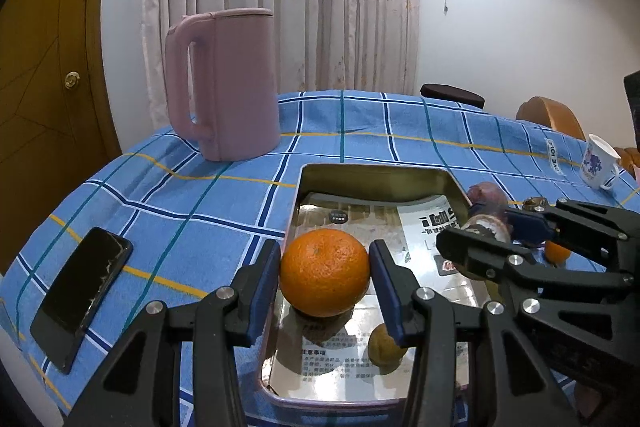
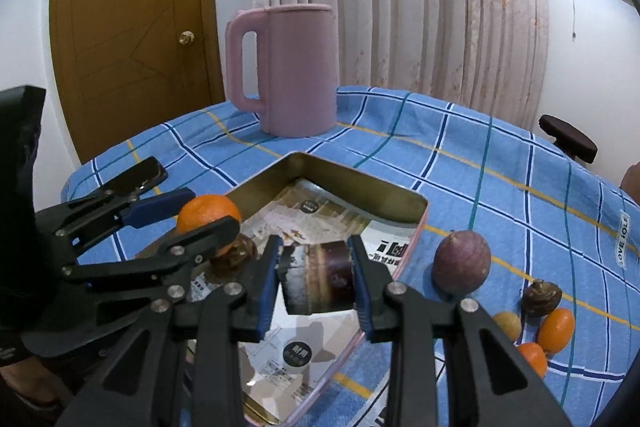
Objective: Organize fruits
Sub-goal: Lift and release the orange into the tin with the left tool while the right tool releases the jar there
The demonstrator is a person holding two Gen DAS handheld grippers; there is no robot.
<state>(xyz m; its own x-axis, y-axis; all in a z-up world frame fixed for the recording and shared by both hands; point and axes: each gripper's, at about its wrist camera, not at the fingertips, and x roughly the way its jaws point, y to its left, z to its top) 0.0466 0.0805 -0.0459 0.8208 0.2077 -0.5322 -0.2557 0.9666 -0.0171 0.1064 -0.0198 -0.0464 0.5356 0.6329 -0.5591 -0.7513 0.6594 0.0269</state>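
My left gripper (image 1: 325,269) is shut on an orange (image 1: 325,273) and holds it above the near end of a shiny metal tray (image 1: 372,173). A small yellow-green fruit (image 1: 385,349) lies in the tray below it. My right gripper (image 2: 316,273) is shut on a short dark purple-brown cut piece of fruit (image 2: 318,279) over the tray (image 2: 360,187). The right gripper also shows in the left wrist view (image 1: 486,227). A purple round fruit (image 2: 461,262), a brown chestnut-like one (image 2: 541,297), a yellow one (image 2: 508,325) and two small oranges (image 2: 556,330) lie on the cloth right of the tray.
A pink jug (image 1: 226,83) stands behind the tray on the blue checked tablecloth (image 1: 180,211). A black phone (image 1: 82,293) lies at the left. A white mug (image 1: 599,161) stands at the far right. A brown fruit (image 2: 236,255) sits in the tray.
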